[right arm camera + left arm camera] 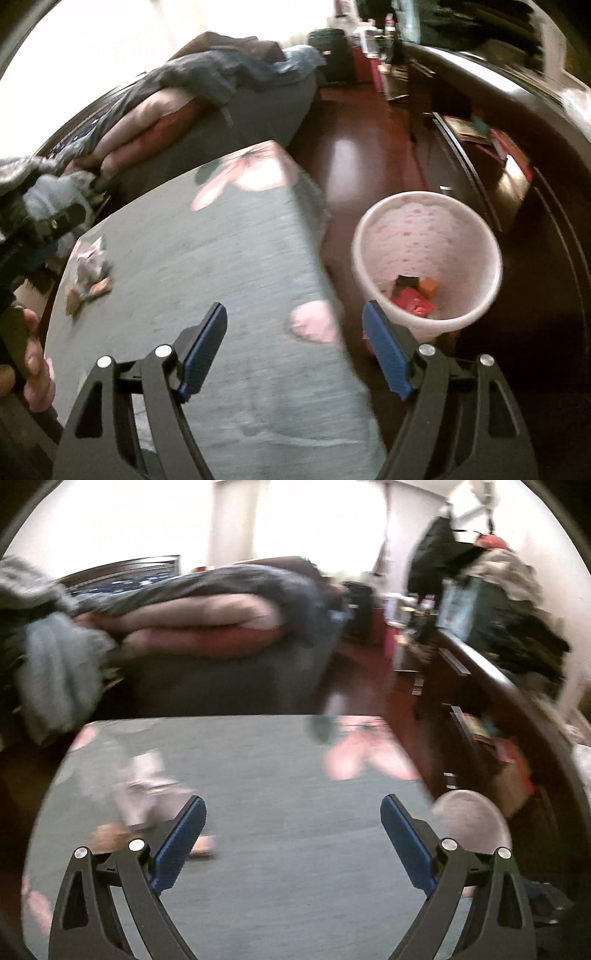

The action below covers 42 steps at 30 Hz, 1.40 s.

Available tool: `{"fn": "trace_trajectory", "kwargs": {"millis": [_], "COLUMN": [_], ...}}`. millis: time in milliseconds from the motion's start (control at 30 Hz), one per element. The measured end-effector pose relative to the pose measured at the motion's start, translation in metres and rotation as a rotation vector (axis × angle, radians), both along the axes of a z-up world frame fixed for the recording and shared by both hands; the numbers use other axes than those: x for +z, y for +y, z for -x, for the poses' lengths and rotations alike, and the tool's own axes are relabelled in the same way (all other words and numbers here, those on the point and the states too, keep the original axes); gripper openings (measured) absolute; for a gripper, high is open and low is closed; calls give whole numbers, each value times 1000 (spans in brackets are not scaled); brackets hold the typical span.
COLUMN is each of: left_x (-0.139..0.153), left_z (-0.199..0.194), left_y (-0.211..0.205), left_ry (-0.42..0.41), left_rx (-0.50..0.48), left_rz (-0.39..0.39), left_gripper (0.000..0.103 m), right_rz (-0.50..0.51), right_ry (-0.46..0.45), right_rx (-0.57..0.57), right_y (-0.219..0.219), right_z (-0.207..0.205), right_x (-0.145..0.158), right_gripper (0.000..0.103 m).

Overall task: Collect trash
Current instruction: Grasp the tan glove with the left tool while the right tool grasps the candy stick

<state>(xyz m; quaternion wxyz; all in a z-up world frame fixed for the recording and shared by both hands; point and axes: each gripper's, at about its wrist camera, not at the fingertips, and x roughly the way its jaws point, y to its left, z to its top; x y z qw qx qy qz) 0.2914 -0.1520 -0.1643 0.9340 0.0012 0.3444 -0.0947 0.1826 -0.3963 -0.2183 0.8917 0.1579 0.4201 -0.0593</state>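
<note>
Both views are smeared with motion blur. We see a table under a grey cloth (221,258) printed with pink flowers; it fills the lower half of each frame.

Left gripper (293,812): blue-padded fingers (181,845) spread wide, nothing between them, over the bare middle of the cloth. Just beyond and left of the left finger lies a small heap of crumpled wrappers (147,786), pale and tan, too blurred to name further.

Right gripper (295,319): fingers spread, empty, straddling the table's right edge. Beside that edge, on the dark red-brown floor, stands a white wastebasket (426,258) with pink dots inside. A few red, orange and dark wrappers (415,295) lie at its bottom.

From the right wrist view the same wrapper heap (88,273) sits near the table's far left edge. A hand (33,362) shows at the left border, gripping a dark handle.
</note>
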Motion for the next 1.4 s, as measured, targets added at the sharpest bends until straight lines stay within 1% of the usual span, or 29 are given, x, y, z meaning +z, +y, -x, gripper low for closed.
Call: {"fn": "trace_trajectory", "kwargs": {"millis": [100, 267, 333, 433, 567, 767, 800, 833, 867, 900, 933, 1000, 1067, 1133, 1167, 1233, 1267, 1400], "left_x": [-9, -26, -32, -41, -54, -70, -72, -74, -76, -79, -82, -85, -86, -87, -86, -82, -76, -55], "left_z": [-1, -1, -2, -8, -20, -35, -37, -38, -40, -42, -44, -45, -45, -45, -45, -42, -38, -24], "left_y": [35, 87, 102, 118, 138, 150, 152, 154, 155, 159, 162, 166, 170, 170, 171, 175, 181, 207], "left_ry": [9, 43, 50, 68, 94, 123, 128, 135, 144, 159, 167, 178, 175, 185, 186, 174, 150, 85], "left_rx": [73, 135, 140, 161, 174, 178, 176, 173, 173, 172, 172, 173, 167, 152, 150, 179, 206, 280], "left_rz": [-36, -70, -86, -107, -97, -109, -106, -101, -96, -77, -58, -28, -2, 12, 21, 20, 24, 72], "left_gripper": [95, 95, 95, 95, 95, 94, 90, 82, 77, 69, 65, 63, 57, 33, 28, 25, 25, 24], "right_rz": [7, 22, 29, 41, 64, 90, 92, 94, 100, 105, 108, 117, 124, 134, 139, 144, 141, 135], "right_ry": [6, 13, 14, 14, 6, 24, 26, 27, 28, 28, 26, 24, 20, 18, 19, 29, 32, 40], "right_rx": [52, 140, 172, 217, 259, 297, 301, 306, 310, 312, 315, 317, 317, 314, 311, 309, 311, 318], "right_y": [24, 69, 86, 113, 143, 177, 180, 185, 190, 194, 198, 203, 209, 216, 219, 227, 231, 247], "right_z": [-5, -10, -12, -17, -22, -35, -37, -39, -42, -43, -46, -52, -58, -66, -71, -82, -86, -103], "right_x": [0, 0, 0, 2, 5, -1, -2, -3, -3, -3, -3, -3, -3, -3, -5, -8, -9, -16], "right_gripper": [77, 78, 78, 78, 78, 78, 78, 78, 78, 79, 79, 79, 80, 82, 82, 82, 82, 87]}}
